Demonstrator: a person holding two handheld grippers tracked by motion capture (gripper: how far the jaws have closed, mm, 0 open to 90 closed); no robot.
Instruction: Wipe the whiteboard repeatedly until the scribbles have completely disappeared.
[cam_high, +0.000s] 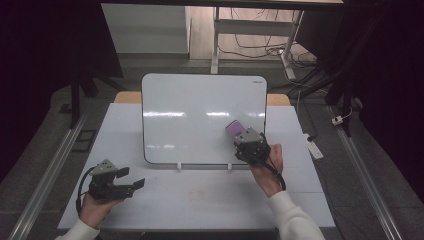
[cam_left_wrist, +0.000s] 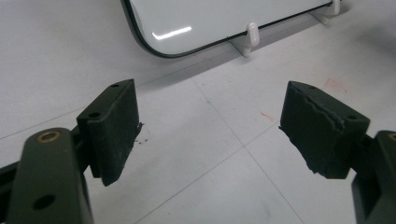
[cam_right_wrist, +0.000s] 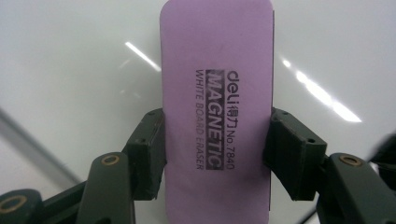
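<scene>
A whiteboard (cam_high: 190, 115) stands tilted on white clips at the middle of the table. My right gripper (cam_high: 243, 139) is shut on a purple whiteboard eraser (cam_high: 233, 130) and holds it against the board's lower right part. In the right gripper view the eraser (cam_right_wrist: 215, 93) fills the centre, printed "MAGNETIC WHITE BOARD ERASER", with a black jaw pressed on each long side. My left gripper (cam_high: 131, 178) rests low over the table's front left, open and holding nothing. In the left gripper view my left gripper (cam_left_wrist: 210, 135) has its jaws spread wide over the white tabletop, with the board's lower corner (cam_left_wrist: 154, 44) ahead.
The white table (cam_high: 200, 200) has faint red marks near its front middle. Two white clips (cam_high: 179, 166) hold the board's lower edge. Desk legs and cables (cam_high: 260, 47) lie on the floor behind. A metal rail runs along each side of the table.
</scene>
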